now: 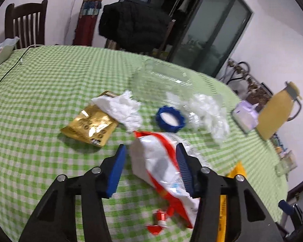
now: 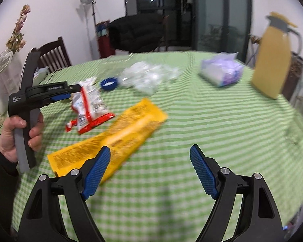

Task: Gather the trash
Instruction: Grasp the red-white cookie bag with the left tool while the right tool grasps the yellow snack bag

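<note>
The left tool (image 1: 149, 161) has a red and white wrapper (image 1: 161, 161) between its blue pads; the right pad touches it, and whether the left pad presses it I cannot tell. Ahead of that tool to the left lies a gold packet (image 1: 91, 125), then white tissue (image 1: 121, 109), a blue cap (image 1: 170, 119) and crumpled clear plastic (image 1: 210, 111). The right tool (image 2: 150, 171) is spread over the green checked worktop (image 2: 212, 121), with a yellow packet (image 2: 115, 135) under its left pad.

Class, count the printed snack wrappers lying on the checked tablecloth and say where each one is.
3: the gold wrapper at left, the red-and-white wrapper between the left gripper pads, the yellow wrapper nearest the right gripper. More may be hidden.
</note>
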`<move>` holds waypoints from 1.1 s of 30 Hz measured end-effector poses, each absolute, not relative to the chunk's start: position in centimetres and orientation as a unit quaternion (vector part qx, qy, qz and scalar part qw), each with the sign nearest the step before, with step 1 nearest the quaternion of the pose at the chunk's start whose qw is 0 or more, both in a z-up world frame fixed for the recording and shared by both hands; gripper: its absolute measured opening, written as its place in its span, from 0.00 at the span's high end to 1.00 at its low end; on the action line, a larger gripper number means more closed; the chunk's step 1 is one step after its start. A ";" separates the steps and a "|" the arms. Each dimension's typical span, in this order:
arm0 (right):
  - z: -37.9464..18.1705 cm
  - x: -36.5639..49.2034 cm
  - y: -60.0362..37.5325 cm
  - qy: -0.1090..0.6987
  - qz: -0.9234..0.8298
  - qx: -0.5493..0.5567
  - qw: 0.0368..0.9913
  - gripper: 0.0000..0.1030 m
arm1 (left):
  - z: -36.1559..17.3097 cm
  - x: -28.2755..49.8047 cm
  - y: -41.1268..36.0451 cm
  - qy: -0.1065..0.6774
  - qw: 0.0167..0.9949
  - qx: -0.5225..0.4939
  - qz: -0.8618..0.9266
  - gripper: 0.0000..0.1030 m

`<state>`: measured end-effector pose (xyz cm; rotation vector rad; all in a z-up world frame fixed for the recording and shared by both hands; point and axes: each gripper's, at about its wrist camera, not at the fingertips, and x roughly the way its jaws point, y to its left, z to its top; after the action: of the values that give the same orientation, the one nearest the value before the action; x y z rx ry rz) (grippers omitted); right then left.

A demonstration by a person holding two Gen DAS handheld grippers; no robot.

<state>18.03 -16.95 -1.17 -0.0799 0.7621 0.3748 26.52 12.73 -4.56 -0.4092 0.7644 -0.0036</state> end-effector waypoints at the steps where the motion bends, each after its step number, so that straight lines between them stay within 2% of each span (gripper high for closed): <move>1: -1.6 18.5 -16.3 0.376 0.187 -0.035 0.907 0.24 | -4.9 26.7 13.0 0.375 0.904 -0.206 -0.001 0.59; 3: -2.3 19.4 -15.0 0.389 0.190 -0.029 0.901 0.24 | -5.5 26.9 13.6 0.378 0.897 -0.228 -0.005 0.66; 5: -2.8 20.2 -13.7 0.396 0.191 -0.027 0.898 0.24 | -5.9 26.9 13.9 0.376 0.893 -0.246 -0.009 0.86; 7: -3.4 20.9 -12.5 0.407 0.184 -0.029 0.894 0.24 | -6.0 26.8 13.4 0.378 0.894 -0.240 -0.017 1.00; 11: -4.3 21.9 -11.2 0.418 0.160 -0.043 0.893 0.24 | -5.5 26.5 12.7 0.371 0.897 -0.236 -0.030 1.00; 19: -4.9 23.7 -10.6 0.421 0.147 -0.021 0.895 0.25 | -2.7 24.8 14.3 0.307 0.908 -0.278 -0.065 1.00; 21: -4.9 23.8 -10.3 0.422 0.171 -0.014 0.890 0.41 | -2.5 24.7 14.7 0.305 0.909 -0.277 -0.059 1.00; 23: -4.9 23.7 -10.3 0.426 0.182 -0.008 0.886 0.47 | -2.7 24.8 15.1 0.312 0.907 -0.279 -0.052 1.00; 24: -4.9 23.7 -10.3 0.427 0.189 -0.005 0.884 0.50 | -3.0 24.9 15.2 0.318 0.904 -0.280 -0.052 0.97; 25: -4.9 23.6 -10.4 0.429 0.195 0.000 0.882 0.52 | -3.2 25.0 15.1 0.321 0.903 -0.281 -0.047 0.78; 26: -4.9 23.6 -10.5 0.432 0.203 0.009 0.879 0.56 | -3.5 25.1 15.1 0.323 0.901 -0.287 -0.038 0.54; 28: -4.8 23.4 -10.8 0.436 0.217 0.022 0.873 0.62 | -3.9 25.0 14.9 0.316 0.899 -0.303 -0.037 0.35; 30: -4.3 22.9 -11.4 0.424 0.208 0.022 0.881 0.68 | -4.2 25.2 14.5 0.313 0.898 -0.307 -0.037 0.31; 33: -2.7 21.9 -12.9 0.394 0.195 0.028 0.898 0.71 | -4.8 25.6 13.5 0.325 0.894 -0.304 -0.047 0.26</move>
<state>21.92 -12.93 -2.71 0.0571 0.8155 0.4033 25.62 13.50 -4.83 -0.6304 0.6736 -0.0970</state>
